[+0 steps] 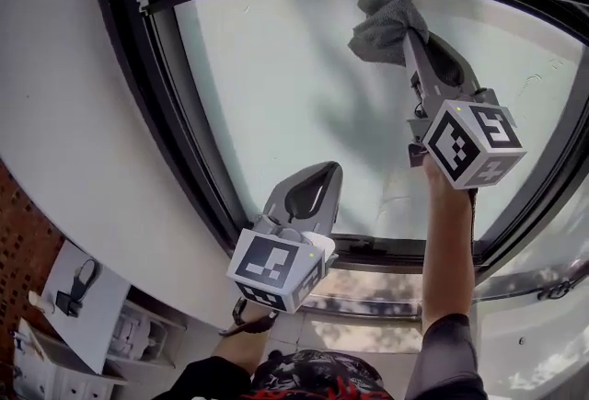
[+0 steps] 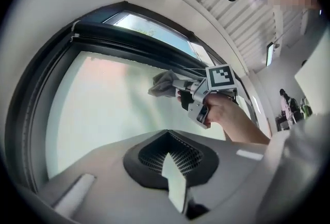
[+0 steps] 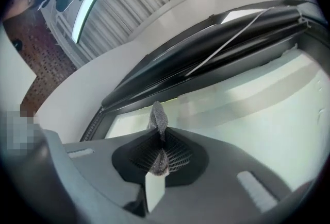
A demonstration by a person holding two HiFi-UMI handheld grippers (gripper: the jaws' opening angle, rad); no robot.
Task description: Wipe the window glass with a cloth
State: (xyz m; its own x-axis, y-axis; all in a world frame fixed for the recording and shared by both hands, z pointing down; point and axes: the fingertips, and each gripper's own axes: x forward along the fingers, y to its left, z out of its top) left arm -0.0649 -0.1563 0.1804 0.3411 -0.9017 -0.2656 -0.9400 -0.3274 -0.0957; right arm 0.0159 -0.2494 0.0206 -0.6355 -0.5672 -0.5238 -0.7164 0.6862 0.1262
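Note:
The window glass (image 1: 304,104) is a pale frosted pane in a dark frame (image 1: 138,67). My right gripper (image 1: 406,38) is raised to the upper part of the pane and is shut on a grey cloth (image 1: 385,26), which bunches against the glass near the top frame. In the right gripper view the cloth (image 3: 158,119) sticks out between the closed jaws. My left gripper (image 1: 322,176) hangs lower, by the pane's bottom edge, shut with nothing in it. The left gripper view shows the glass (image 2: 108,104), the cloth (image 2: 164,85) and the right gripper (image 2: 178,85) with the hand behind it.
White wall (image 1: 64,113) surrounds the window on the left. A dark roller housing (image 3: 206,53) with a thin cord runs along the top of the frame. White shelving (image 1: 64,334) with small items stands at the lower left. A ceiling light strip (image 3: 90,4) glows overhead.

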